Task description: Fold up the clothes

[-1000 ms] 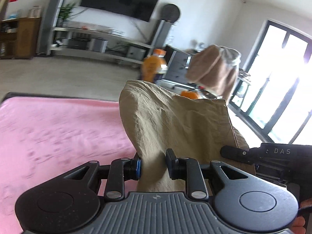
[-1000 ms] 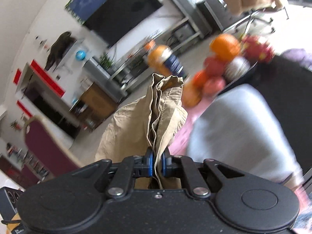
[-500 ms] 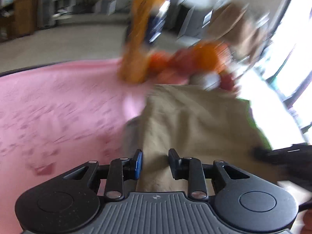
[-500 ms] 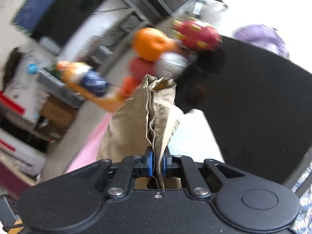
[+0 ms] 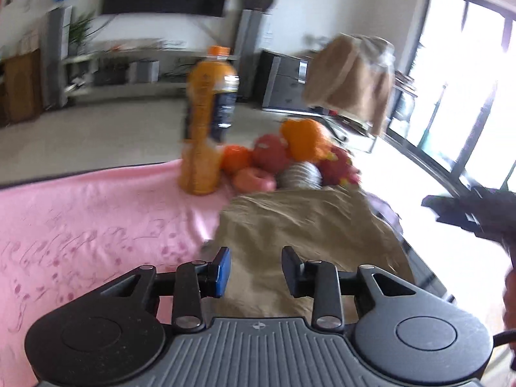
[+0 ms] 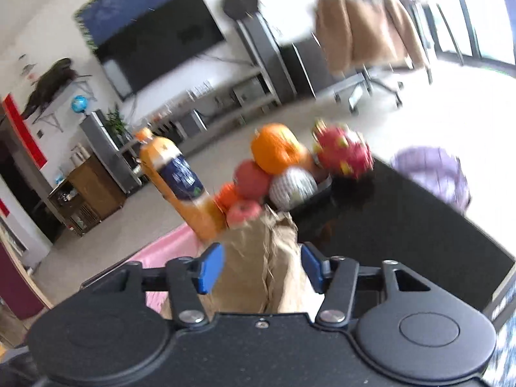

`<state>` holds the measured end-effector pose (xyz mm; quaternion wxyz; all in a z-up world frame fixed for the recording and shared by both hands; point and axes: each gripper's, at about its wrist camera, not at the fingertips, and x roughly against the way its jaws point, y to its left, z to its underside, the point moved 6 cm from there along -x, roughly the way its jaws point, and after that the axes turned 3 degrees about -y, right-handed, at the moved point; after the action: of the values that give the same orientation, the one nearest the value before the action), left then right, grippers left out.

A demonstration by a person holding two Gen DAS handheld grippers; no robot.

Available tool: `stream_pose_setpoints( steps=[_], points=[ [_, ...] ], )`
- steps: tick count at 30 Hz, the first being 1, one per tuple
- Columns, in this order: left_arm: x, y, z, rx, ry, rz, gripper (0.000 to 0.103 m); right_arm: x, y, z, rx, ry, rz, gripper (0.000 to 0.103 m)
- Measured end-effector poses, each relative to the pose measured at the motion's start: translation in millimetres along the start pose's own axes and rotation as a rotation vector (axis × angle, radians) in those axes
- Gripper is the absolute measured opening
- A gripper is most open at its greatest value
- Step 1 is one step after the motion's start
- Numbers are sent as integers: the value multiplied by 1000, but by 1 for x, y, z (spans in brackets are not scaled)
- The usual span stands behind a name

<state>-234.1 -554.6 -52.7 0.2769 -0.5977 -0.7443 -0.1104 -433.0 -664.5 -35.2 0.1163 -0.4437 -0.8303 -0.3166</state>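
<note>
Both the left gripper point(image 5: 254, 271) and right gripper point(image 6: 262, 269) had jaws wide, straddling the khaki garment point(image 5: 309, 225) on the counter point(image 5: 90, 225).

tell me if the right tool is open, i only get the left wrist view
Observer: Open. The right tool has its blue pads spread wide apart.
Operator: any cloth between them
Observer: Yes, a bunched edge of the khaki garment sits loose in the gap, not pinched.
Operator: anything off to the right side
Observer: A purple bundle at the far edge of the black tabletop.
</note>
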Motion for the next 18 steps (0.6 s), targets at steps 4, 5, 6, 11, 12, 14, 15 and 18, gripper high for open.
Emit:
stream_pose_setpoints(
  steps=[4,5,6,11,12,14,15,18],
  points=[
    [-19,-22,14,-88,19,-6,31,-35,6,9,12,43,-51,23],
    [-25,-25,17,-105,24,-11,30,-45,4,12,-5,50,-69,23],
    [-30,-27,17,-112,25,-16,30,-52,1,14,-24,47,-88,23],
    [-66,-26,5,-105,14,-49,28,-84,-8,15,-51,-5,-118,23],
    [-74,-26,4,-103,25,-52,25,-91,-8,15,-24,-12,-90,23],
    [-96,-29,11,-82,80,-33,20,-109,-10,22,55,7,-18,22],
    [-102,-32,15,-85,82,-33,20,-118,-11,30,112,26,35,16],
    [-100,-35,19,-111,64,-35,21,-134,-22,55,177,38,124,16]
  ],
)
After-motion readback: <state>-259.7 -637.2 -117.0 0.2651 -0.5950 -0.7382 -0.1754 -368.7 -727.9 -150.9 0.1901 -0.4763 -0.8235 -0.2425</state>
